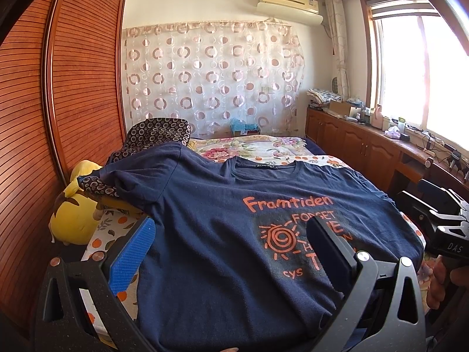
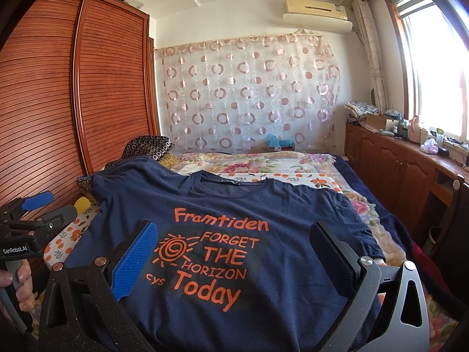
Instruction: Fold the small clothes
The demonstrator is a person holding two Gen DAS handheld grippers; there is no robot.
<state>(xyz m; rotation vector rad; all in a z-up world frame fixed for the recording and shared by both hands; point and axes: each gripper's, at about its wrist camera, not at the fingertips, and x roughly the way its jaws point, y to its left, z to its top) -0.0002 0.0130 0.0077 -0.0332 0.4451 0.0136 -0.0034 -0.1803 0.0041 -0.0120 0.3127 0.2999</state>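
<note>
Lay flat on the bed [image 2: 296, 158], soft, light T-shirt [image 2: 234, 234], best pinched at sleeve edges; left gripper [image 1: 231, 243] and right gripper [image 2: 234, 252] spread.

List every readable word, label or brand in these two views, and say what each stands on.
"Framtiden", "FORGET THE HORIZON", "Today", "cys": orange print on the navy T-shirt.
"GenRobot.AI": body of the left gripper.
"DAS": body of the right gripper.
Neck label of the T-shirt: too small to read.
Air conditioner sticker: too blurred to read.
</note>
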